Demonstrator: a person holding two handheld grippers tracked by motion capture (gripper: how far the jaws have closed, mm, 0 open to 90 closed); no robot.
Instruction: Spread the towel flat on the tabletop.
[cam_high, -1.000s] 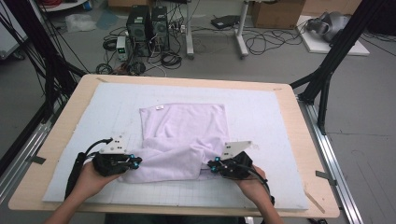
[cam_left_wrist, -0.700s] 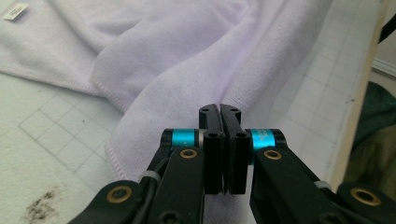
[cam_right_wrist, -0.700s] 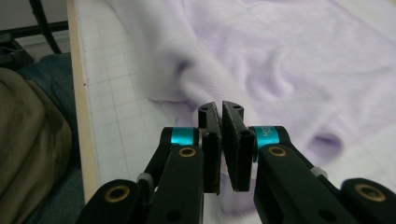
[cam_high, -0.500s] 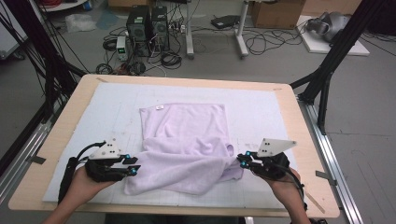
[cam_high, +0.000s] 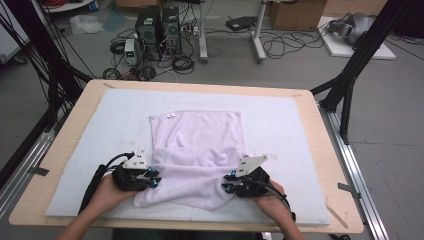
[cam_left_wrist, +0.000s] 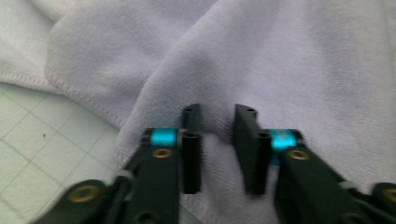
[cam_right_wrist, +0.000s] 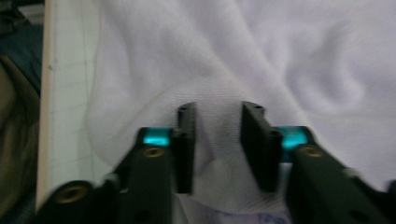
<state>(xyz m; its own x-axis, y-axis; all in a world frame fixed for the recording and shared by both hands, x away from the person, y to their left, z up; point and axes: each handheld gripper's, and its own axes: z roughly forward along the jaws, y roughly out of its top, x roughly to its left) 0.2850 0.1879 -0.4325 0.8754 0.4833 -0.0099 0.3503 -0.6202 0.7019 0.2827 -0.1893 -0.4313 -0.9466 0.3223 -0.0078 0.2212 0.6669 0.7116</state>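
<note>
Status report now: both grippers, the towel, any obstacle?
Left gripper open over towel edge. Right gripper open, fabric bunched between jaws. Towel's near half rumpled on mat. No obstacle.

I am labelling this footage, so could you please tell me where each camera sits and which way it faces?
High view: above the person's table edge, looking forward and down on the table; both forearms, left claw and right claw show.
Left gripper view: rides the left claw, looking along its parted black jaws at the lilac towel.
Right gripper view: rides the right claw, jaws parted with a towel fold between them.
Shared: all three views show the towel.
</note>
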